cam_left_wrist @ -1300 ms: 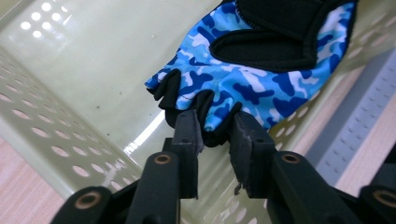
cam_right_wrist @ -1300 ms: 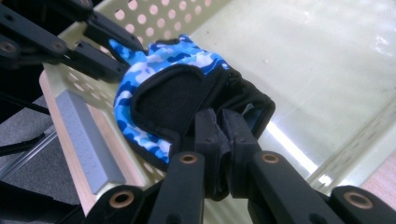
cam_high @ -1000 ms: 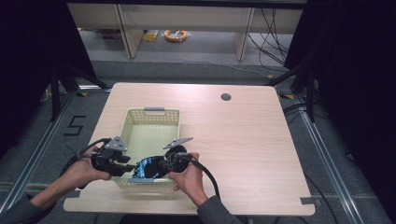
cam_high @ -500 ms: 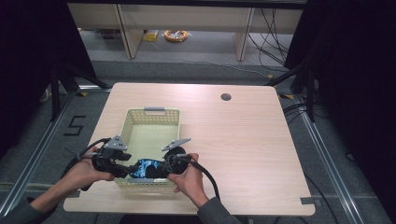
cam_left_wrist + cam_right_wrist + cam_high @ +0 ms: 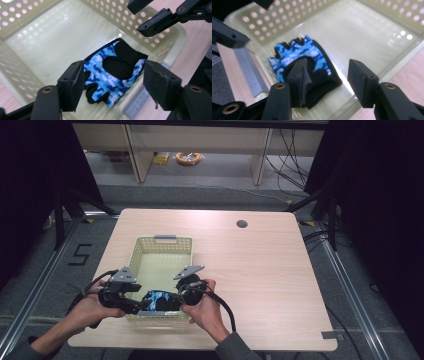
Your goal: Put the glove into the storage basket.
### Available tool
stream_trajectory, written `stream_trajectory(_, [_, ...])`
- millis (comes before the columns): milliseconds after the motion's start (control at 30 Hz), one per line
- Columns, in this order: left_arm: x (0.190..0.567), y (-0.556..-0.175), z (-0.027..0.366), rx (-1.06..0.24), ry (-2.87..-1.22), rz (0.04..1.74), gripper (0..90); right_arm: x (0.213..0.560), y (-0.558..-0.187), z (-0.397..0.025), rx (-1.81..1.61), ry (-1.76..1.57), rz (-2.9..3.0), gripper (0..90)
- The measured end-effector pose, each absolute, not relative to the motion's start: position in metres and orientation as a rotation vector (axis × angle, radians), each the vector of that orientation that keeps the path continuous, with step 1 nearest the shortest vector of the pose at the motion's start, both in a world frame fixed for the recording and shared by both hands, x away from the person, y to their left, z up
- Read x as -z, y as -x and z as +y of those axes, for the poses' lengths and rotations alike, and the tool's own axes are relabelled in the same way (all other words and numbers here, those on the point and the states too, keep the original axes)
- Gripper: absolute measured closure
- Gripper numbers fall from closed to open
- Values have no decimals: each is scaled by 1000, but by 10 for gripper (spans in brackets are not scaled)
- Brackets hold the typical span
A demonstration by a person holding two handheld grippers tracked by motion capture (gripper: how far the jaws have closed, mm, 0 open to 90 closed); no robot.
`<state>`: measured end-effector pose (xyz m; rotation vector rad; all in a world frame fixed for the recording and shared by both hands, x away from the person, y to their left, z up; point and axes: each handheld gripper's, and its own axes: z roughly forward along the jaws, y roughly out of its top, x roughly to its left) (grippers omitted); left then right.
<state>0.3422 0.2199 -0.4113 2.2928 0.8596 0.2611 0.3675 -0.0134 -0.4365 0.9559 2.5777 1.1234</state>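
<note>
Hands low in the high view bring two grippers over the near end of a pale yellow perforated plastic basket (image 5: 162, 251). Left gripper (image 5: 112, 82) – jaws spread wide, holding nothing – frames a blue camouflage fingerless glove with black padding (image 5: 113, 72) lying flat on the basket floor, seemingly lined up for a pick. Right gripper (image 5: 327, 75), likewise parted and empty, hovers over the glove's black cuff – probably ready to pinch it.

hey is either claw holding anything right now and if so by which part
Nothing is held. Both the left claw and right claw are open above the blue camouflage fingerless glove, which lies in the pale yellow perforated plastic basket.
</note>
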Motion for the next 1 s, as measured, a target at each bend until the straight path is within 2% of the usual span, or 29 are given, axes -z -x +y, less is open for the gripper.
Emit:
stream_trajectory(267, [413, -336, 211, -228, -2233, 862, 270, 422, -363, -34, -1166, -849, 2513, 477])
stream_trajectory(600, [408, -324, 202, -232, -2138, 842, 231, 415, -358, -70, -1259, -949, 2429, 461])
stream_trajectory(1000, [406, -307, 184, -259, -2118, 770, 195, 414, -348, -92, -1312, -977, 2399, 421])
